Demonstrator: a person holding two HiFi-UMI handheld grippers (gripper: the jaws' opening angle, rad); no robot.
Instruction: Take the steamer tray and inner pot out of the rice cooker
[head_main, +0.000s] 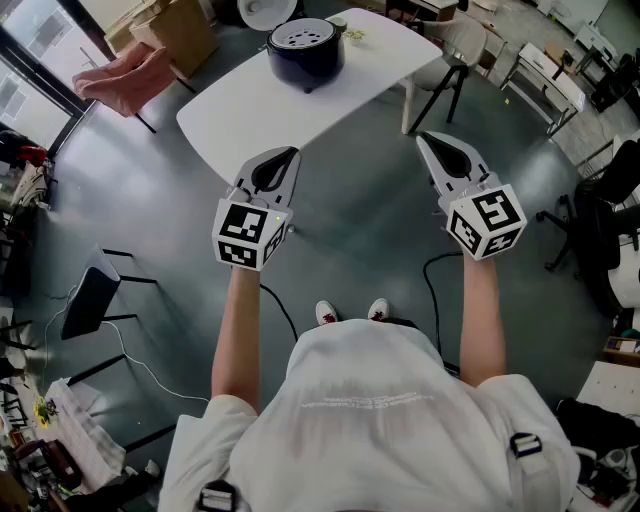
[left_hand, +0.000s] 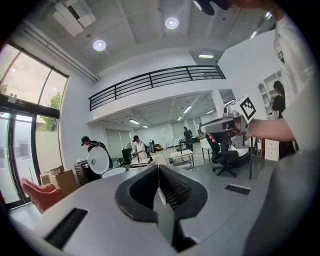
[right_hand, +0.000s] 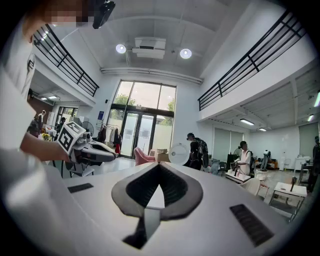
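1. White table (head_main: 250, 125): dark rice cooker (head_main: 305, 62) on it, steamer tray (head_main: 303, 37) seated inside.
2. Left gripper (head_main: 293, 153): we hold it short of the table, clenched, empty.
3. Right gripper (head_main: 423, 138): same, clenched, empty.

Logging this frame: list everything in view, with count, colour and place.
table: 1, white, ahead of the person
rice cooker: 1, dark blue, lid up, at the table's far end
steamer tray: 1, white with holes, sitting in the cooker's top
armchair: 1, pink, left of the table
cardboard boxes: a few, brown, beyond the armchair
chair: 1, white, at the table's right
office chair: 1, black, far right
cable: black, on the floor by the feet
people: at least two, in the background
shoes: 2, white, the person's own
left tool: grey, shut, empty, short of the table
right tool: grey, shut, empty, short of the table
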